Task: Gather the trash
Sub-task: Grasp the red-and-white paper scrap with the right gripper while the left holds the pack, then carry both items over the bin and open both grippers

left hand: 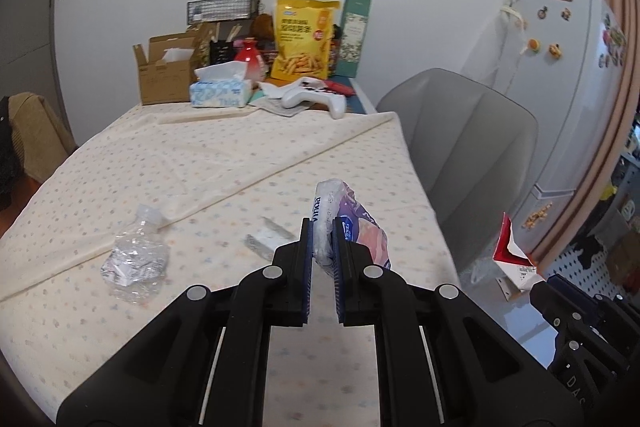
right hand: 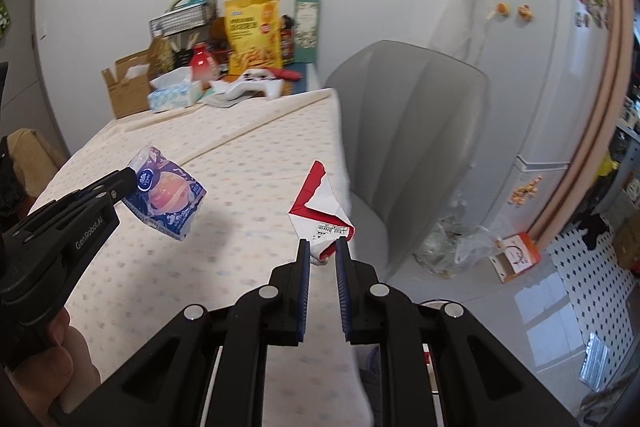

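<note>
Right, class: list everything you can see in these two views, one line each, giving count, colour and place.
wrapper: 1, purple and pink, in left gripper
carton: 1, red and white, torn, in right gripper
clear plastic: 1, crumpled, on tablecloth, left
paper scrap: 1, white, on tablecloth near left gripper
tablecloth: 1, cream, dotted, over table
tissue box: 1, blue and white, far end
controller: 1, white, far end
snack bag: 1, yellow, against wall
cardboard box: 1, brown, open, far left
chair: 1, grey, right of table
fridge: 1, white, with magnets, right
left gripper: 1, black, shut on wrapper
right gripper: 1, black, shut on carton
</note>
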`<state>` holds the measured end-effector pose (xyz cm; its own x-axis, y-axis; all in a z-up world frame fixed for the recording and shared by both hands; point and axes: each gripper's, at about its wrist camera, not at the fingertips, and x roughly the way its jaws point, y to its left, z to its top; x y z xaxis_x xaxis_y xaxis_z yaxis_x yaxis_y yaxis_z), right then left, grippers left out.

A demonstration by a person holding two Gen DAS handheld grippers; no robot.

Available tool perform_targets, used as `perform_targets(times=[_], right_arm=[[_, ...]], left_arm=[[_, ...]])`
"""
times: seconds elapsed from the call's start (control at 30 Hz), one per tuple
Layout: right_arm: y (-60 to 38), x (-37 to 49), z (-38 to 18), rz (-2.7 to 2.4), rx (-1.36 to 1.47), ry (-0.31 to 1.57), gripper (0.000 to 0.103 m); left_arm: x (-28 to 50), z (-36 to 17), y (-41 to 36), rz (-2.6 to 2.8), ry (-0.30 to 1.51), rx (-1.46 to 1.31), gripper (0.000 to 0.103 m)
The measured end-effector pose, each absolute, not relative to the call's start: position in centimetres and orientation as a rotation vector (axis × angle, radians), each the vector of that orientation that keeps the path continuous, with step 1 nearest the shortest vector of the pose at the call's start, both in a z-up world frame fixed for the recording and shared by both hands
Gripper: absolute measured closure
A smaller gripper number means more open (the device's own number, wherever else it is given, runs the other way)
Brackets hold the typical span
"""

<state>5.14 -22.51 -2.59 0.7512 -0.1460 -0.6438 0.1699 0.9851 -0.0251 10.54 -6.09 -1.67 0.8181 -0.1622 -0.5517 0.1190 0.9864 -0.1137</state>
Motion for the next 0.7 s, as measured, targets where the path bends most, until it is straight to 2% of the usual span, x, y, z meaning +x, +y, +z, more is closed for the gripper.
perform_targets(times=[0.7], right_arm=[[-36.3, 0.5, -4.1, -0.382, 0.175, 0.712, 0.089]], left_arm=[[9.2, -2.7, -21.2, -0.352, 0.630, 0.063, 0.093]])
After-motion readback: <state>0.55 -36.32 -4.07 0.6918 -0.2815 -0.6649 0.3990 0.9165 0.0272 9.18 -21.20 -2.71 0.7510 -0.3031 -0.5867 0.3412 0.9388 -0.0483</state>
